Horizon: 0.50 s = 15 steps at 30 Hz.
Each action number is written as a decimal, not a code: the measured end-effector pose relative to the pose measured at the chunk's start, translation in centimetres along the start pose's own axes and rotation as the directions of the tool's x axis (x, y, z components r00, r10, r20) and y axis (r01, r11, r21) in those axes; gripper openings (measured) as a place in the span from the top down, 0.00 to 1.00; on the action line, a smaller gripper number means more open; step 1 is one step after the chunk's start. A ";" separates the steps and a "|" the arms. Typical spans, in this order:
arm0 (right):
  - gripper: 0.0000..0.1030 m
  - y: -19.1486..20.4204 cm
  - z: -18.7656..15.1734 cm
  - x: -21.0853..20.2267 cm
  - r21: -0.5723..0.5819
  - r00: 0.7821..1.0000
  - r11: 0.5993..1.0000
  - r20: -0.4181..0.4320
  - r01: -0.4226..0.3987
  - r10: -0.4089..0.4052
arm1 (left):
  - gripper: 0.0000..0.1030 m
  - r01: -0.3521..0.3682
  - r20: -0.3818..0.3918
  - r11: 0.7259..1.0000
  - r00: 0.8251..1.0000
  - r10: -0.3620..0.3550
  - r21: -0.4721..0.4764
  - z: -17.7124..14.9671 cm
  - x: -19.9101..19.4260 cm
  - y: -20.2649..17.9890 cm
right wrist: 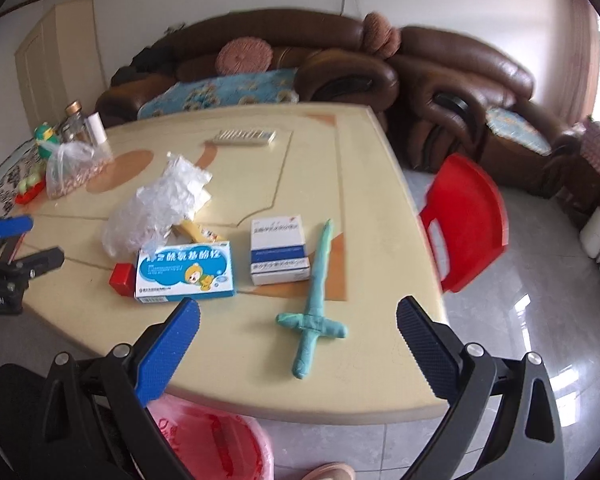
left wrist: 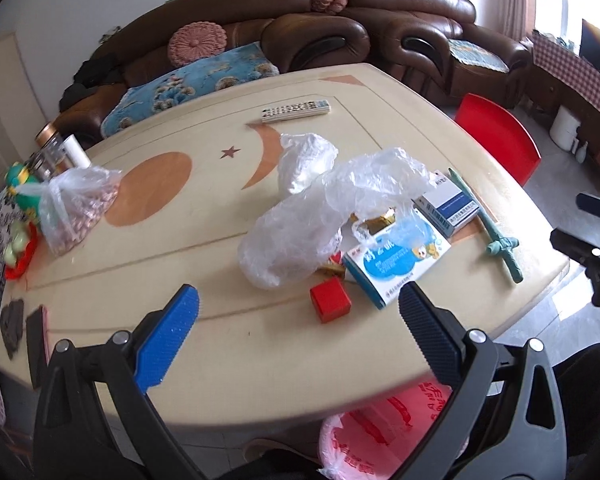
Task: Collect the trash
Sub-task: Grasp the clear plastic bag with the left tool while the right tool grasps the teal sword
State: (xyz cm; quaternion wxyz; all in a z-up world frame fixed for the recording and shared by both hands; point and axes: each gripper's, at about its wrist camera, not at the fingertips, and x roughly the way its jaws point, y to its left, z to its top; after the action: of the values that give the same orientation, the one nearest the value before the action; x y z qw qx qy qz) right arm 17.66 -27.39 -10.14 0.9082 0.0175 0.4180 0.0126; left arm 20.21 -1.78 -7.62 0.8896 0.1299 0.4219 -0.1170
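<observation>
On the cream table [left wrist: 148,256] [right wrist: 340,168] lies a crumpled clear plastic bag [left wrist: 300,228] [right wrist: 152,208], a small red box [left wrist: 331,302] [right wrist: 121,276], a blue-and-white medicine box [left wrist: 396,266] [right wrist: 186,272], a white-and-blue box [left wrist: 448,204] [right wrist: 278,250] and a teal clay sword [left wrist: 496,232] [right wrist: 314,300]. A red-lined bin [left wrist: 380,436] [right wrist: 216,444] stands on the floor below the table's near edge. My left gripper [left wrist: 300,312] hangs open above the near edge, just short of the red box. My right gripper [right wrist: 298,322] is open too, with the sword's handle between its fingers' line, nothing held.
A remote control [left wrist: 296,110] [right wrist: 246,138] lies at the far side. A bag of nuts [left wrist: 76,208] [right wrist: 70,172], jars and toys crowd the left end. A red plastic chair [left wrist: 500,136] [right wrist: 466,224] stands at the table's right. Brown sofas sit behind.
</observation>
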 end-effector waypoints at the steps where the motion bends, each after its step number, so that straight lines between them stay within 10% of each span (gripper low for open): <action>1: 0.06 -0.2 0.3 0.9 -0.004 0.999 0.999 -0.026 -0.039 0.039 | 0.05 -0.001 -0.007 1.000 1.000 0.001 0.016 0.5 0.5 0.1; 15: 0.06 -2.5 3.7 8.8 0.005 0.960 0.995 -0.261 -0.098 0.096 | 0.05 0.087 -0.096 0.972 0.993 -0.067 0.218 4.2 7.1 -0.4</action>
State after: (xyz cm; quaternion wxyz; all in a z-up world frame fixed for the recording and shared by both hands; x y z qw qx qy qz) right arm 26.20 -29.62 -14.47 0.8435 0.0327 0.5327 0.0608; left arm 27.48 -4.22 -10.64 0.8450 0.2167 0.4497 -0.1919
